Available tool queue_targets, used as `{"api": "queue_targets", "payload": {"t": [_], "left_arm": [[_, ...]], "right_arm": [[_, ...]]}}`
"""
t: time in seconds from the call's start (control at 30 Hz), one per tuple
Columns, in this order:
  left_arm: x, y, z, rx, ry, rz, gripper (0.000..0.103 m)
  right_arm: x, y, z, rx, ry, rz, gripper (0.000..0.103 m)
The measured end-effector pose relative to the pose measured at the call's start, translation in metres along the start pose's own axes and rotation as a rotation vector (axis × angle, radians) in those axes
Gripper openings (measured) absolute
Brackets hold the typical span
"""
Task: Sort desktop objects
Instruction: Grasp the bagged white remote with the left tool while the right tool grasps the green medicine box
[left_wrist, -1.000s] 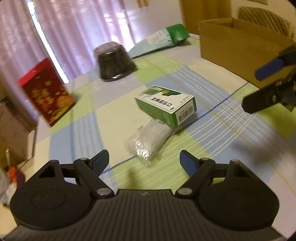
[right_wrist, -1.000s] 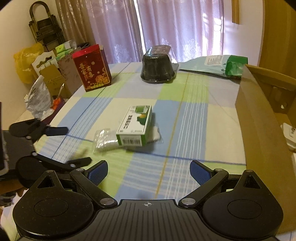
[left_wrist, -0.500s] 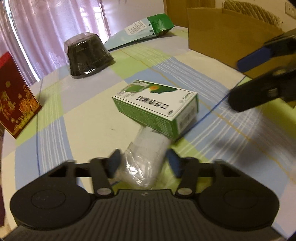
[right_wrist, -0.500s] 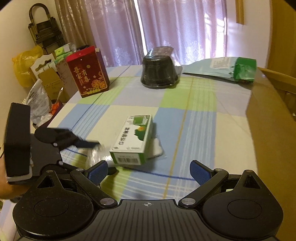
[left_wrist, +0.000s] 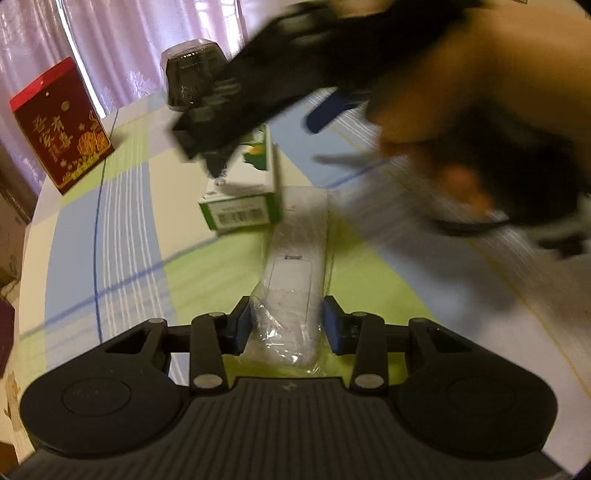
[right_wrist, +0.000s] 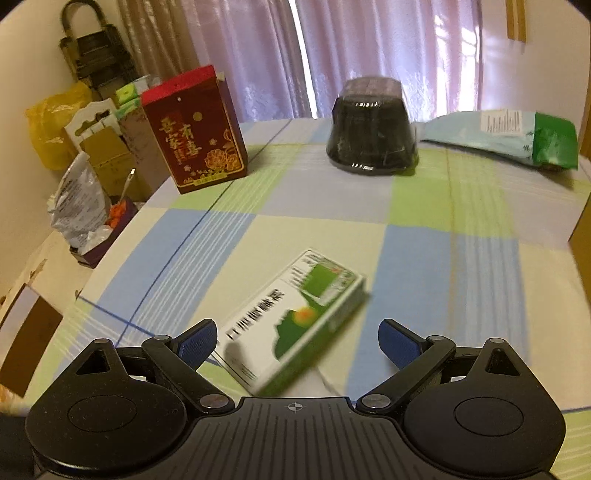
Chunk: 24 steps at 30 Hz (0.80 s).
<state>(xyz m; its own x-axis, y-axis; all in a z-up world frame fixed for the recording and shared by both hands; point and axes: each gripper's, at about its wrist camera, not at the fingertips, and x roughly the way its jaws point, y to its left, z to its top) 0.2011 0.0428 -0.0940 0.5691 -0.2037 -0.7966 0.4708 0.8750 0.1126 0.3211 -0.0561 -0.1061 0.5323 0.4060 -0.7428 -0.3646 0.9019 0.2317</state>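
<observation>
Left wrist view: right gripper (left_wrist: 325, 114) and the hand (left_wrist: 461, 122) holding it were motion-blurred, covering the far right of the table and the far end of the green box (left_wrist: 243, 192). Right wrist view: green box (right_wrist: 295, 321) blurred, print unreadable. Green-and-white bag (right_wrist: 517, 136) cut off at right edge.

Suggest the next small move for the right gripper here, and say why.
Probably close the right gripper on the green-and-white cardboard box: its jaws stand open either side of the box, while the left gripper already clamps the plastic-wrapped white packet.
</observation>
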Motion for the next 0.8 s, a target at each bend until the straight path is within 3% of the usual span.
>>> {"api": "queue_targets", "payload": {"t": [0.27, 0.33, 0.4, 0.47, 0.63, 0.8], "left_arm": [[-0.036, -0.008, -0.037, -0.109, 0.023, 0.026, 0.034], [-0.043, -0.007, -0.045, -0.125, 0.028, 0.037, 0.035], [-0.047, -0.005, -0.051, -0.133, 0.029, 0.044, 0.036], [-0.048, -0.003, -0.054, -0.145, 0.026, 0.048, 0.043], [-0.043, -0.003, -0.047, -0.134, 0.018, 0.067, 0.051], [-0.033, -0.007, -0.034, -0.104, 0.020, 0.058, 0.052]], "right_arm": [[0.043, 0.017, 0.003, 0.045, 0.104, -0.078, 0.097], [0.038, 0.018, 0.001, 0.000, 0.096, -0.093, 0.078], [0.027, 0.010, -0.003, -0.015, 0.100, -0.077, 0.059], [0.010, 0.000, -0.010, -0.047, 0.095, -0.071, 0.055], [-0.043, -0.023, -0.054, -0.140, 0.108, -0.087, 0.055], [-0.095, -0.037, -0.115, -0.205, 0.108, -0.099, 0.055]]}}
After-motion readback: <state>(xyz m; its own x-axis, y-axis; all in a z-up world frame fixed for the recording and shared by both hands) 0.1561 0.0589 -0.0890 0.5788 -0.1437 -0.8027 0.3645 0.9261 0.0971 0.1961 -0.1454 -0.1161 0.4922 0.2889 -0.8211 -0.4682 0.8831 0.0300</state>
